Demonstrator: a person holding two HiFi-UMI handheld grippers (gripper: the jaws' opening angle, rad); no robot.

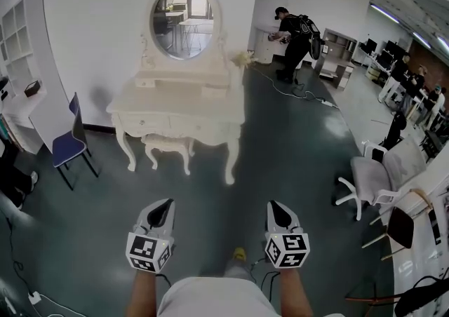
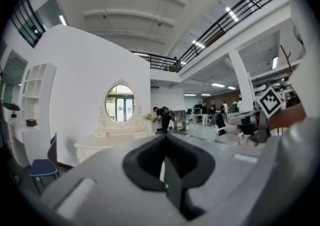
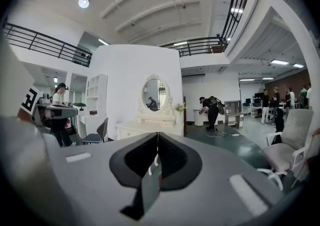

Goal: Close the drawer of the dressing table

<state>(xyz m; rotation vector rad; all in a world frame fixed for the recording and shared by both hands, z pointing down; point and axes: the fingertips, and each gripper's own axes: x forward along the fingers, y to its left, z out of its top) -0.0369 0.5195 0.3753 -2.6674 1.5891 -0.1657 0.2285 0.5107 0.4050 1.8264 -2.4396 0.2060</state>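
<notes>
Left claw closed, empty; right claw closed, empty; both low over dark green floor. Cream carved dressing table with oval mirror against white wall, well ahead of both claws.

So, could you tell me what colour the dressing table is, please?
The dressing table is cream-white, clearest in the head view.

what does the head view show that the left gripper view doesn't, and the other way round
Only the head view: the stool tucked under the dressing table. Only the left gripper view: the ceiling and the upper-floor railing. Both: the dressing table, its oval mirror, the blue chair to its left, and a person in black bending over off to its right.
</notes>
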